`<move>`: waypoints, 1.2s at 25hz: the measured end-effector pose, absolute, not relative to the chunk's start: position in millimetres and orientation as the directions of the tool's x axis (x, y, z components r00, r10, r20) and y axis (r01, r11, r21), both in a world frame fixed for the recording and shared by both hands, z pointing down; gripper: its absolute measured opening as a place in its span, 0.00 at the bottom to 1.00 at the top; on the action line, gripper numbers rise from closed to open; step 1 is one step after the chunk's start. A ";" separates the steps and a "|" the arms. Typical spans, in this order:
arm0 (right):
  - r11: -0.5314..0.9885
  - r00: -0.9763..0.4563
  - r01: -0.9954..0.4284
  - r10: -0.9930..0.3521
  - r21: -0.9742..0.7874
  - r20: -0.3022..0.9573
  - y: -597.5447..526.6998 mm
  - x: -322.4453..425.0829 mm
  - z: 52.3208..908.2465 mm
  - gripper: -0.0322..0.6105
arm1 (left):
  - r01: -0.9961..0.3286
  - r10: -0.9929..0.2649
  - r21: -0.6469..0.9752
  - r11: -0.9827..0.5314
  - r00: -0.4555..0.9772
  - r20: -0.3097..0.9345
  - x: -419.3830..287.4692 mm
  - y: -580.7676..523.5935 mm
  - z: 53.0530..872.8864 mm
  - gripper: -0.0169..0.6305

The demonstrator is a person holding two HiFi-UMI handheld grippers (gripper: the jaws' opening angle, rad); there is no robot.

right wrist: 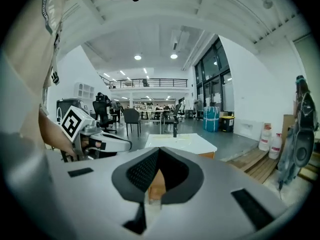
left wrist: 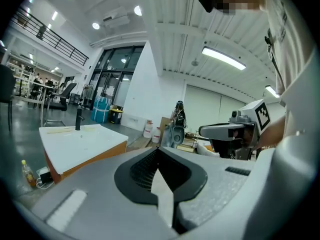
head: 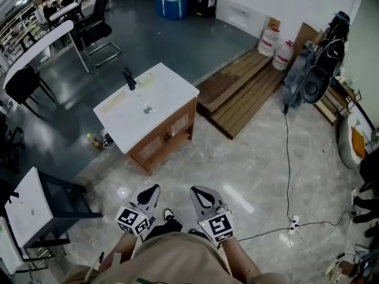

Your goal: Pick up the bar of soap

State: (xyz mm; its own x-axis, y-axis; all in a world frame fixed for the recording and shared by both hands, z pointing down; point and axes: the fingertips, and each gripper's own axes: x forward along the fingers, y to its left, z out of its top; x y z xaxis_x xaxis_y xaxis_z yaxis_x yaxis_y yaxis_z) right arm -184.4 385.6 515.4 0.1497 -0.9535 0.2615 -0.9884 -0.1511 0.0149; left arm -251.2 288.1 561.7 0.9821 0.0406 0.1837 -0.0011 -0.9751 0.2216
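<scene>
Head view: we're holding left claw (head: 150,190) and right claw (head: 199,192) pinched shut, empty; the table (head: 170,97) is sitting well ahead, so we're needing to approach, then open.

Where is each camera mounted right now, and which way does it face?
Head view: on the person's head, facing steeply down at the floor and cabinet; shirt, left tongs and right tongs show, both shut.
Left gripper view: on the left tongs, facing about level; cabinet at left, right tongs at right.
Right gripper view: on the right tongs, facing the cabinet ahead; left tongs at left.
Shared: all see the cabinet; each gripper view sees the other tongs.
</scene>
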 end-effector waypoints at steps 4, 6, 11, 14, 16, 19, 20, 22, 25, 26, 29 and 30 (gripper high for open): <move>-0.186 0.196 -0.981 -0.947 0.062 0.255 354.3 -165.6 508.5 0.06 | -0.012 0.031 0.292 -0.956 0.990 0.141 -238.4 249.3 562.7 0.01; -0.214 0.215 -0.976 -0.947 0.029 0.238 341.3 -155.6 508.6 0.06 | -0.001 0.039 0.297 -0.955 0.991 0.128 -230.9 232.2 563.7 0.01; -0.243 0.232 -0.970 -0.948 -0.023 0.218 323.5 -117.4 492.7 0.06 | 0.021 0.063 0.282 -0.959 0.988 0.143 -218.9 201.7 567.4 0.01; -0.271 0.247 -0.957 -0.947 -0.099 0.206 313.9 -97.2 494.6 0.06 | 0.009 0.060 0.290 -0.957 0.984 0.166 -211.9 187.7 572.7 0.01; -0.286 0.251 -0.944 -0.946 -0.165 0.205 305.7 -85.6 504.8 0.06 | 0.001 0.059 0.294 -0.956 0.981 0.186 -201.9 178.3 580.3 0.01; -0.272 0.231 -0.951 -0.941 -0.145 0.247 291.1 -69.1 525.7 0.06 | -0.002 0.062 0.291 -0.957 0.976 0.210 -180.0 166.5 586.8 0.01; -0.260 0.220 -0.957 -0.940 -0.130 0.262 285.6 -62.4 532.4 0.06 | -0.003 0.061 0.285 -0.959 0.974 0.218 -171.5 162.0 587.4 0.01; -0.235 0.197 -0.966 -0.938 -0.106 0.284 272.6 -45.1 543.8 0.06 | -0.017 0.048 0.267 -0.964 0.971 0.236 -152.5 149.1 586.8 0.01; -0.184 0.155 -0.980 -0.947 -0.079 0.283 245.0 -14.1 547.3 0.06 | -0.051 0.010 0.241 -0.969 0.969 0.246 -122.4 124.1 576.9 0.01; -0.160 0.138 -0.985 -0.952 -0.060 0.275 234.3 -3.2 544.8 0.06 | -0.061 -0.002 0.230 -0.971 0.969 0.247 -111.1 116.2 572.1 0.01; -0.081 0.081 -0.997 -0.962 0.011 0.262 203.6 24.6 537.1 0.06 | -0.089 -0.034 0.205 -0.975 0.967 0.254 -75.9 95.9 562.7 0.01; -0.053 0.058 -0.998 -0.964 0.023 0.260 195.2 30.9 536.3 0.06 | -0.097 -0.042 0.201 -0.975 0.965 0.258 -64.9 91.1 562.2 0.01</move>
